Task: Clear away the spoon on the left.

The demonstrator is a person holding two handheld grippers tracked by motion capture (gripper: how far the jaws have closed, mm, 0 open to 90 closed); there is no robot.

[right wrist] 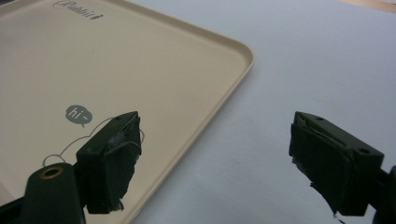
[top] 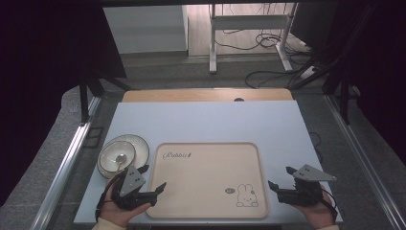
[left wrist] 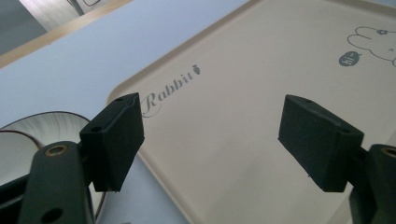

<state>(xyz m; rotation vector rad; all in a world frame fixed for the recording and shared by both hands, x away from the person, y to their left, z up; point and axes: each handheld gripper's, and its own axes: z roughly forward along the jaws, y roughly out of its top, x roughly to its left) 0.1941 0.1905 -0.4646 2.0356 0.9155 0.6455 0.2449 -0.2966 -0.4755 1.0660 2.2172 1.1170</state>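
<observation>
A beige tray (top: pixel 206 163) printed with "Rabbit" and a bunny drawing lies on the pale blue table top near the front edge. To its left, a pale bowl (top: pixel 114 157) with a spoon (top: pixel 120 158) in it rests on a ribbed plate (top: pixel 140 146). My left gripper (top: pixel 153 177) is open over the tray's left rim, with nothing between its jaws. In the left gripper view, the left gripper (left wrist: pixel 210 135) spans the tray (left wrist: pixel 243 84), with the plate (left wrist: pixel 51 123) beside it. My right gripper (top: pixel 280 177) is open just right of the tray. In the right gripper view, the right gripper (right wrist: pixel 215 144) straddles the tray's (right wrist: pixel 140 60) edge.
The pale blue table top (top: pixel 206 120) stretches bare behind the tray, with a wooden strip (top: pixel 206 95) at its far edge. Metal rails (top: pixel 67 163) run along both sides. On the floor beyond are a white desk frame (top: pixel 249 21) and cables (top: pixel 268 40).
</observation>
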